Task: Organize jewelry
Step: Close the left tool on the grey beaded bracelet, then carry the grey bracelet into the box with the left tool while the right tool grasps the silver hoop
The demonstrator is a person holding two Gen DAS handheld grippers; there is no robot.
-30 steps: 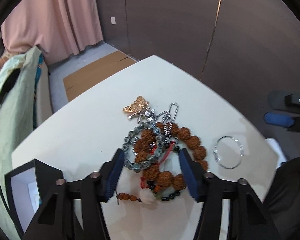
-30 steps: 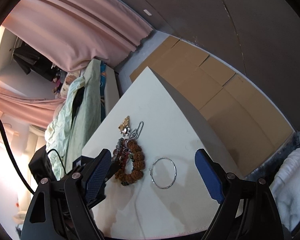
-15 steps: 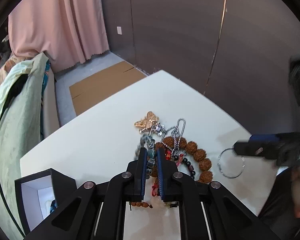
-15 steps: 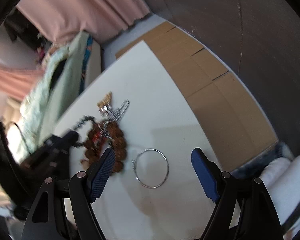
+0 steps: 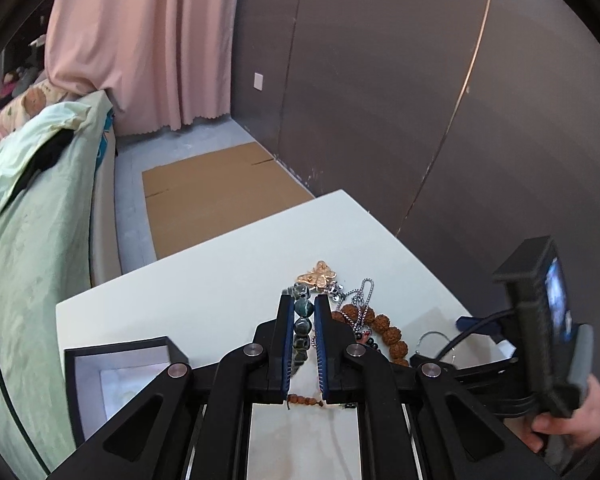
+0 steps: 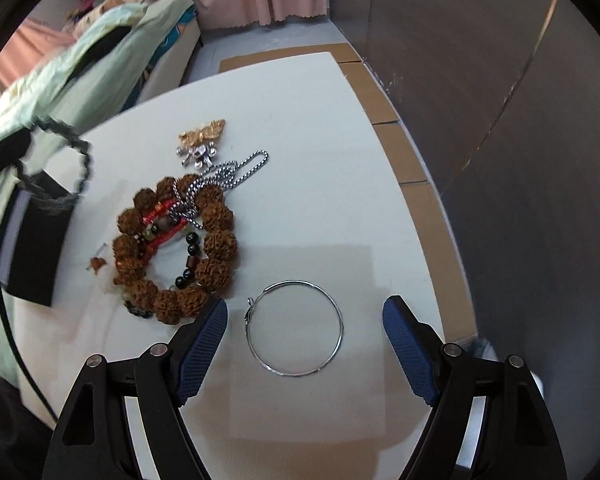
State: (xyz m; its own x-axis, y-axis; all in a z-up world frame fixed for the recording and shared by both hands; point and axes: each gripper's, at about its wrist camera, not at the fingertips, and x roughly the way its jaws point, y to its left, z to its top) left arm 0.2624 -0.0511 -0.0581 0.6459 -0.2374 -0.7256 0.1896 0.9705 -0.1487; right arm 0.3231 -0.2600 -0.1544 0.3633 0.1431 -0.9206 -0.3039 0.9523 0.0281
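My left gripper (image 5: pixel 303 307) is shut on a dark green bead bracelet (image 5: pixel 302 322) and holds it above the white table (image 5: pixel 204 292). The bracelet hangs blurred in the right wrist view (image 6: pixel 66 168) over the open black jewelry box (image 6: pixel 32 248), which also shows in the left wrist view (image 5: pixel 112 376). My right gripper (image 6: pixel 306 318) is open and low over a thin silver hoop (image 6: pixel 295 328), one finger on each side. A large brown seed-bead bracelet (image 6: pixel 216 244), a silver chain (image 6: pixel 228 172) and a gold butterfly brooch (image 6: pixel 204 132) lie in a pile.
A bed with a pale green cover (image 5: pixel 32 208) runs along the table's left side. Flattened cardboard (image 5: pixel 212 200) lies on the floor beyond the table. A dark wall (image 5: pixel 380 120) stands close behind. The table's right edge (image 6: pixel 412 216) is near the hoop.
My left gripper closed on the green bead bracelet and lifted it off the pile toward the box. My right gripper moved in low over the silver hoop.
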